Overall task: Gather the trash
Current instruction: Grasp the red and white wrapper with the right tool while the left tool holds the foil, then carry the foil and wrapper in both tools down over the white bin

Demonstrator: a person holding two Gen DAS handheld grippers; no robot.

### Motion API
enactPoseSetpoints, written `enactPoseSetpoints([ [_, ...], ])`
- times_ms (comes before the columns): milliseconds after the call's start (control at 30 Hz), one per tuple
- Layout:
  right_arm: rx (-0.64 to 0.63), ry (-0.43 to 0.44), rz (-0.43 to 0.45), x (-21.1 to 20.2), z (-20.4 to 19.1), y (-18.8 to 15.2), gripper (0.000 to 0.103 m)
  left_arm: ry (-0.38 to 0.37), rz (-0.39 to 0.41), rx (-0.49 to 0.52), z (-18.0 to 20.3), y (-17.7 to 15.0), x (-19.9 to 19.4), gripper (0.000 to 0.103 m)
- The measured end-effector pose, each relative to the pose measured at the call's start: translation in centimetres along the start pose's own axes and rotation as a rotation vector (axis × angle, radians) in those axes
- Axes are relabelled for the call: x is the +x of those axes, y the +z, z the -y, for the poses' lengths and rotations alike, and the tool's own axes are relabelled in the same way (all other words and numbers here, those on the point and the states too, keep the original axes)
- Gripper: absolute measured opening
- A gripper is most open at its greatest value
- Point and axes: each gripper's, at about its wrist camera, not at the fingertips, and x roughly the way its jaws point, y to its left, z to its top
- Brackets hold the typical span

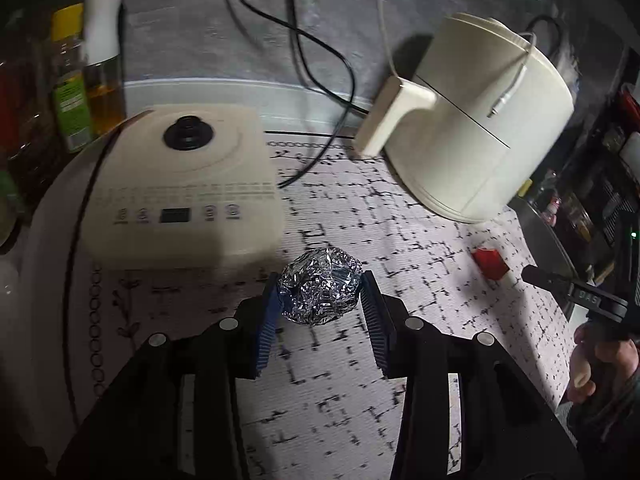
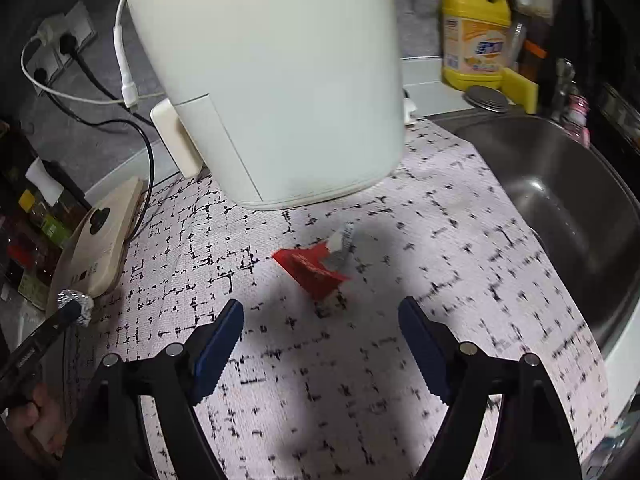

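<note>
A crumpled ball of silver foil (image 1: pixel 320 286) sits between the blue pads of my left gripper (image 1: pixel 320 292), which is shut on it above the patterned mat (image 1: pixel 360 380). The same foil ball (image 2: pixel 76 302) shows at the left edge of the right wrist view. A red torn wrapper (image 2: pixel 314 270) with a white and silver scrap lies flat on the mat, just ahead of my right gripper (image 2: pixel 322 310). That gripper is open, with nothing between its pads. From the left wrist view the red wrapper (image 1: pixel 490 264) lies to the right.
A white air fryer (image 2: pixel 272 80) stands behind the wrapper. A cream induction hob (image 1: pixel 184 188) sits at the left, with oil bottles (image 1: pixel 102 64) beside it. A steel sink (image 2: pixel 560 208) opens at the right, a yellow detergent bottle (image 2: pixel 474 36) behind it. Cables run to wall sockets (image 2: pixel 64 48).
</note>
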Motion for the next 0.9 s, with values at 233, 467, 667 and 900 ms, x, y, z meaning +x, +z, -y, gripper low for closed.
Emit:
enactPoseSetpoints([
  [233, -0.091, -0.025, -0.029, 4.1, -1.5, 2.4, 0.062, 0.040, 0.009, -0.041, -1.7, -0.6, -1.1, 0.040],
  [467, -0.113, 0.036, -0.110, 4.6, -1.3, 2.6, 0.010, 0.048, 0.014, -0.040, -1.4, -1.3, -2.1, 0.040],
  [667, -0.072, 0.132, -0.088, 0.4, 0.2, 0.6, 0.008, 0.014, 0.018, -0.009, 1.5, -1.7, -2.0, 0.040],
  [900, -0.012, 0.184, -0.036, -6.3, 3.7, -2.6, 0.008, -0.059, 0.009, 0.062, 7.5, -2.8, -1.9, 0.040],
])
